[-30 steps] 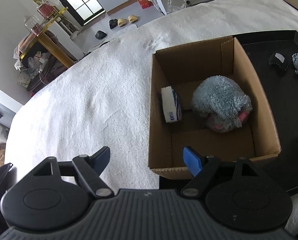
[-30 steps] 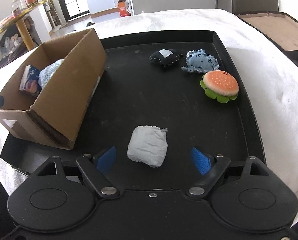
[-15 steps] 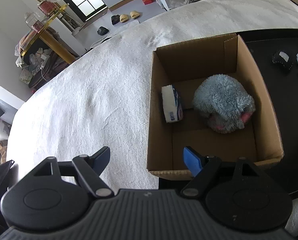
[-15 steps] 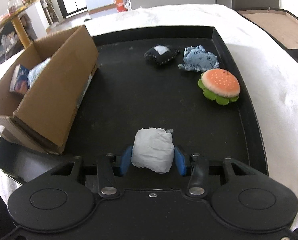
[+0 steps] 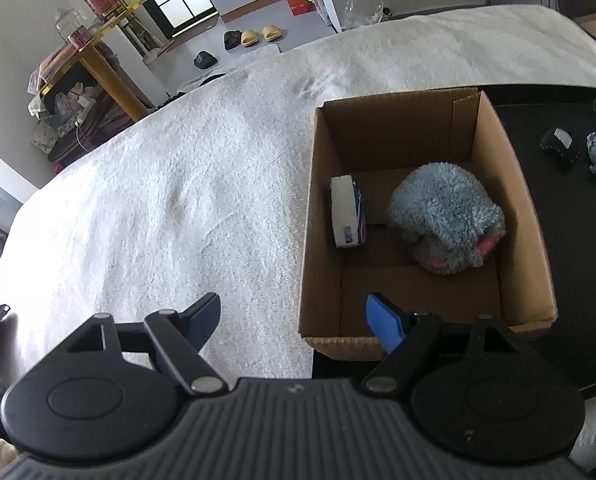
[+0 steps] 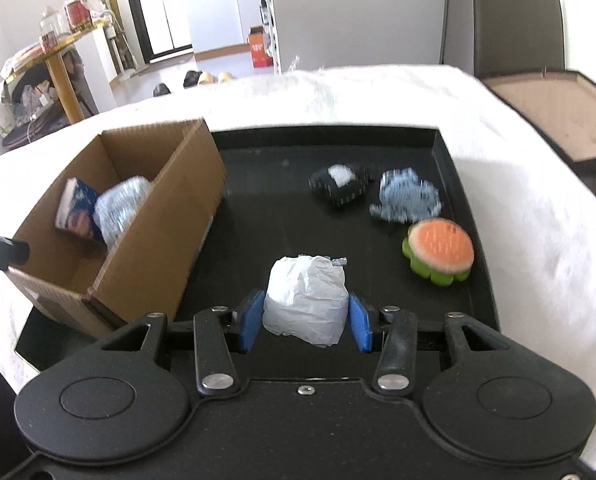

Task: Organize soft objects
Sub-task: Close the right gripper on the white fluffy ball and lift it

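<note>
White crumpled bundle (image 6: 305,299) sits pinched between the blue pads (image 6: 251,319) of the right gripper (image 6: 304,320), both pads pressed against its sides, the jaws drawn in to its width; whether it rests on the black tray (image 6: 474,280) or hangs just above it cannot be told; the left gripper (image 5: 294,318) holds nothing, its fingers (image 5: 384,322) spread wide apart, one over the white fleece cover (image 5: 158,208), the other over the near edge of the cardboard box (image 5: 530,240); that box stands open at the left end of the tray, and inside it a fluffy grey-blue plush (image 5: 446,216) with pink patches lies against the right wall, while a small blue-and-white packet (image 5: 348,212) stands on edge against the left wall, the two apart; on the tray's far right side lie a black pouch (image 6: 338,186) with a white patch, a pale blue plush (image 6: 408,196) just beside it, and an orange-and-green burger-like toy (image 6: 438,250) nearer the right rim.
</note>
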A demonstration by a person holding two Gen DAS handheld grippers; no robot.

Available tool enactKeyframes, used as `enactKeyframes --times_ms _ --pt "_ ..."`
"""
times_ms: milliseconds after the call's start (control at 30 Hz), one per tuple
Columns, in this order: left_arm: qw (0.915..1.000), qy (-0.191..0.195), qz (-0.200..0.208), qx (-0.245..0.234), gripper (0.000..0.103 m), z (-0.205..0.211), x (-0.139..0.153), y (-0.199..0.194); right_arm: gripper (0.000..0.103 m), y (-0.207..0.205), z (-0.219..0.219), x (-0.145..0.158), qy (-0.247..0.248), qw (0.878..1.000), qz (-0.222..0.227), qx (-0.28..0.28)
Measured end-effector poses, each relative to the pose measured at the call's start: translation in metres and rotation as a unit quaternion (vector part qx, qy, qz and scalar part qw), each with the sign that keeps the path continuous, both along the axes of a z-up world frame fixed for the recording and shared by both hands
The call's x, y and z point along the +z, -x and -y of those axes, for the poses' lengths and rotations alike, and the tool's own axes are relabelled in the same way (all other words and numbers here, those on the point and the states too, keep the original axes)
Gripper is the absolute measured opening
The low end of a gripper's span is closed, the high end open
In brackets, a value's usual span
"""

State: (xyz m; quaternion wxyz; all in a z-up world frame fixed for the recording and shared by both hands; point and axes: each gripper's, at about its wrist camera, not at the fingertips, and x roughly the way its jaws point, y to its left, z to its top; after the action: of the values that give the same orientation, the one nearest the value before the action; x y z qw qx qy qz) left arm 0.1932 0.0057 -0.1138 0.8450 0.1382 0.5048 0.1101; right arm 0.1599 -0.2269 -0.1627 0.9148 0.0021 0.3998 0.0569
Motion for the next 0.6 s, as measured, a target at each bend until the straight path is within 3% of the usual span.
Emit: enactKeyframes --times_ms 600 --pt "0.9973 0.069 0.02 0.01 0.079 -0.02 0.005 0.004 0.045 -0.007 -0.023 0.045 0.022 0.996 0.076 0.04"
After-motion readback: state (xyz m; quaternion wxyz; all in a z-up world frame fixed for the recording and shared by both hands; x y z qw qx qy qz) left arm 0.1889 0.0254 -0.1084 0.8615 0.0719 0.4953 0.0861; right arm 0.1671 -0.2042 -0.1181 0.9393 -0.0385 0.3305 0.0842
